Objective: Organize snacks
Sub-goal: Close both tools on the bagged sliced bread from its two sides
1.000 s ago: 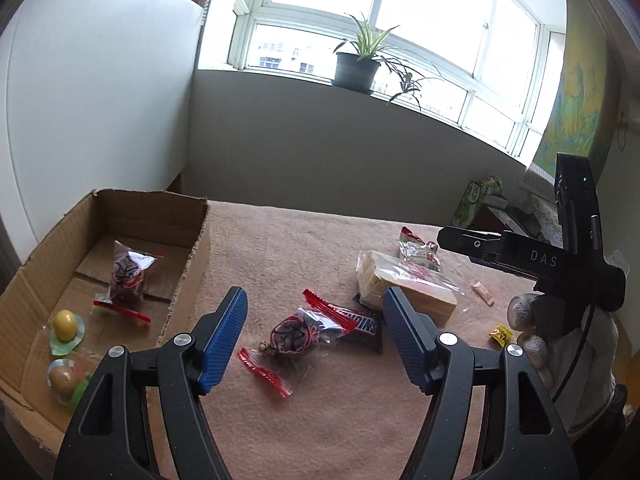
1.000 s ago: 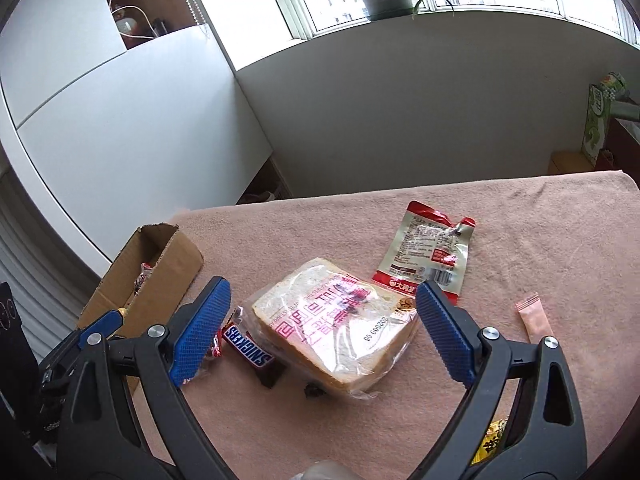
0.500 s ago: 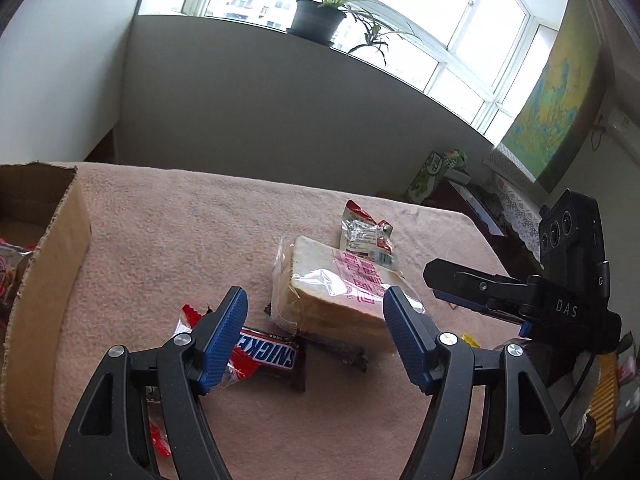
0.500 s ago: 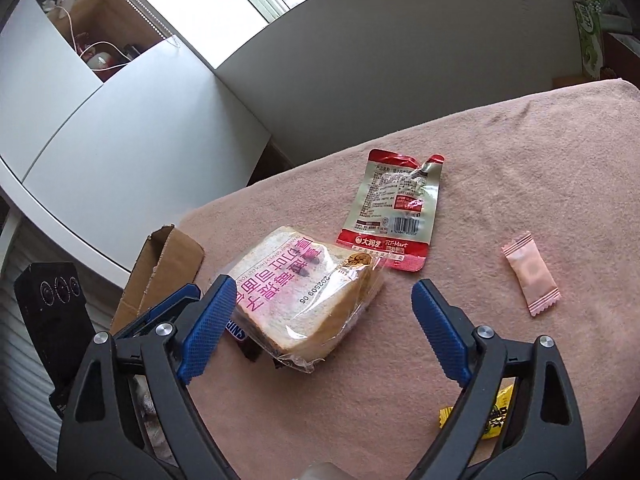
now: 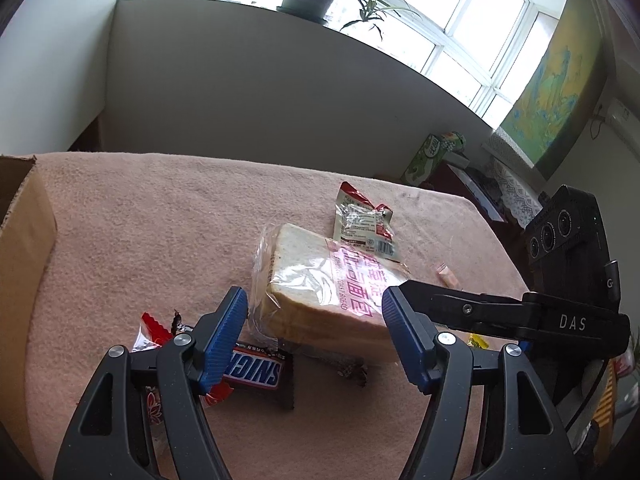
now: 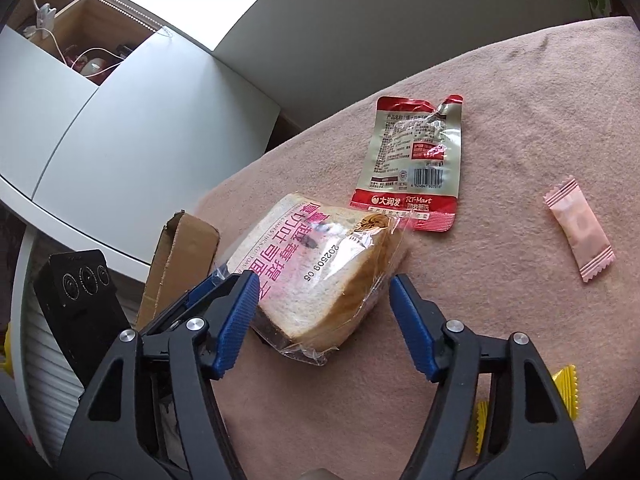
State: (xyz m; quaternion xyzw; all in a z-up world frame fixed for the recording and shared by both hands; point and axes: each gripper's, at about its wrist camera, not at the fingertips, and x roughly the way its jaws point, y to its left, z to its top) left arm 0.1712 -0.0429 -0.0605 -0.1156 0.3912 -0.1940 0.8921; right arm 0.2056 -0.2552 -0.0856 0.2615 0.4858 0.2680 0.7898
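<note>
A bagged stack of sliced bread (image 5: pixel 320 280) (image 6: pixel 320 272) lies mid-table on the pink cloth. My right gripper (image 6: pixel 322 284) straddles its near corner and its jaws are closing. The left pad brushes the plastic, and a thin gap shows at the right pad. My left gripper (image 5: pixel 314 300) hovers open over the bread's other side, gripping nothing. A Snickers bar (image 5: pixel 256 372) lies under its left finger. One right-gripper finger (image 5: pixel 440 300) reaches in beside the bread.
A cardboard box (image 5: pixel 24 232) (image 6: pixel 176 260) stands at the left. A red-and-silver pouch (image 5: pixel 360 224) (image 6: pixel 412 160) lies beyond the bread, a pink candy (image 6: pixel 578 232) to the right and a yellow candy (image 6: pixel 564 392) nearer. A red-sealed clear bag (image 5: pixel 150 332) lies beside the Snickers.
The left view swung right from the box to the bread. My right gripper sank and rolled toward the bread, and its jaws narrowed around it.
</note>
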